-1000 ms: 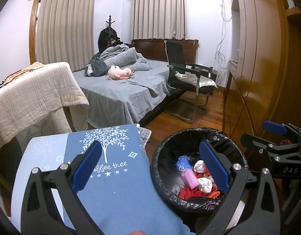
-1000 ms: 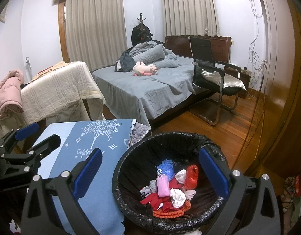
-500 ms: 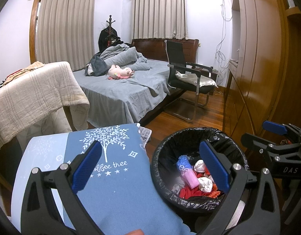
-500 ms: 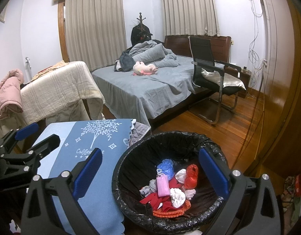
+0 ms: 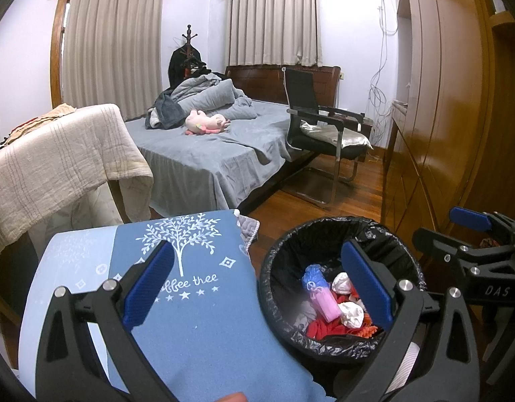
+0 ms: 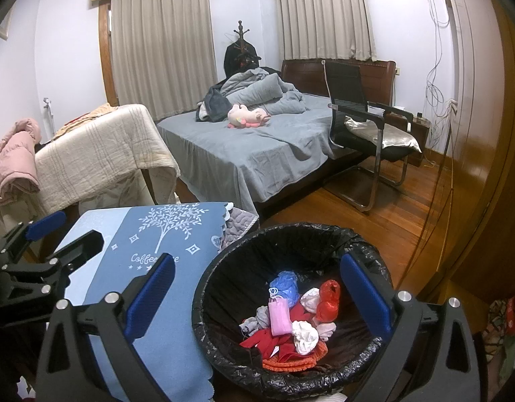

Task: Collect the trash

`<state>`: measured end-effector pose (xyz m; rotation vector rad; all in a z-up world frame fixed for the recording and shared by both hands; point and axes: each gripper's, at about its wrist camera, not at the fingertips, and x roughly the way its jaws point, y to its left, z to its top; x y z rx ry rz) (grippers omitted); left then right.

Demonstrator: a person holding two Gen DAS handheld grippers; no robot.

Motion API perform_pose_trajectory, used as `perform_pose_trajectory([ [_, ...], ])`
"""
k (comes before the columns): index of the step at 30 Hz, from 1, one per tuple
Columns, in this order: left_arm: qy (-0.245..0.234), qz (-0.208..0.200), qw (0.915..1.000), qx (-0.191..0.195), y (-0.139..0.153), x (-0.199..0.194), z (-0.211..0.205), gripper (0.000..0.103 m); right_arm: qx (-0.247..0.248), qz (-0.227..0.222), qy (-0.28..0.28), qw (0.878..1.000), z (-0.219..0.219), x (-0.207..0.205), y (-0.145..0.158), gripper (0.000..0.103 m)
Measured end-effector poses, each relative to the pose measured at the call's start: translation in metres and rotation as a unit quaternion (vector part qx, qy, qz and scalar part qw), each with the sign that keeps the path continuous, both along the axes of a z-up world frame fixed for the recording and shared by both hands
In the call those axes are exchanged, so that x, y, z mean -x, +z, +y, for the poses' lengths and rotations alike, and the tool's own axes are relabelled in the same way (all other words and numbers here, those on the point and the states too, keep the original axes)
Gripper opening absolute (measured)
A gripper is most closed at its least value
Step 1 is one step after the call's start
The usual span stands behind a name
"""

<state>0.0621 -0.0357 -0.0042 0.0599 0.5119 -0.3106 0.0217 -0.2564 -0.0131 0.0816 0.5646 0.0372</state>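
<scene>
A round bin with a black liner (image 5: pixel 284 244) (image 6: pixel 291 231) stands on the floor beside a small table under a blue cloth (image 5: pixel 190 318) (image 6: pixel 150 234). Inside lies the trash: a pink mask (image 6: pixel 279 315), a blue wad (image 6: pixel 285 284), a red bag (image 6: pixel 329 301), white crumpled pieces and red cloth. My left gripper (image 5: pixel 257 284) hangs open over the table's edge and the bin's left side, holding nothing. My right gripper (image 6: pixel 257 294) is open above the bin with empty fingers. Each gripper shows at the other view's edge.
A bed with a grey sheet (image 5: pixel 203 154) and a pink plush toy (image 5: pixel 207 122) lies beyond the table. A black chair (image 5: pixel 321 127) stands on the wood floor, wooden wardrobes (image 5: pixel 435 100) line the right, and a beige blanket (image 5: pixel 56 147) drapes furniture at left.
</scene>
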Motion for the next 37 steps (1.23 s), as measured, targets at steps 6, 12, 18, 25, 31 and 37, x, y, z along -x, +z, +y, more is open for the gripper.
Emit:
perform_pose_trajectory([
  [6,0.000,0.000,1.0000,0.000,0.000,0.000,0.000,0.097,0.000,0.000,0.000,1.000,0.000,0.000,0.000,0.097],
  [12,0.000,0.000,1.0000,0.000,0.000,0.000,-0.001,0.097,0.000,0.000,0.000,1.000,-0.001,0.000,0.000,0.097],
  [18,0.001,0.000,1.0000,0.000,0.000,0.000,-0.001,0.097,0.000,0.001,0.000,1.000,-0.001,0.000,0.001,0.097],
  [25,0.000,-0.002,1.0000,0.000,-0.005,0.004,0.000,0.097,0.000,0.003,-0.001,1.000,0.000,0.000,-0.001,0.097],
  [31,0.000,0.003,1.0000,-0.001,-0.008,0.005,-0.002,0.097,0.000,0.002,-0.001,1.000,0.000,0.000,-0.001,0.097],
  [37,0.001,0.004,1.0000,-0.001,-0.009,0.004,-0.003,0.097,0.000,0.003,0.000,1.000,0.000,0.001,-0.001,0.097],
])
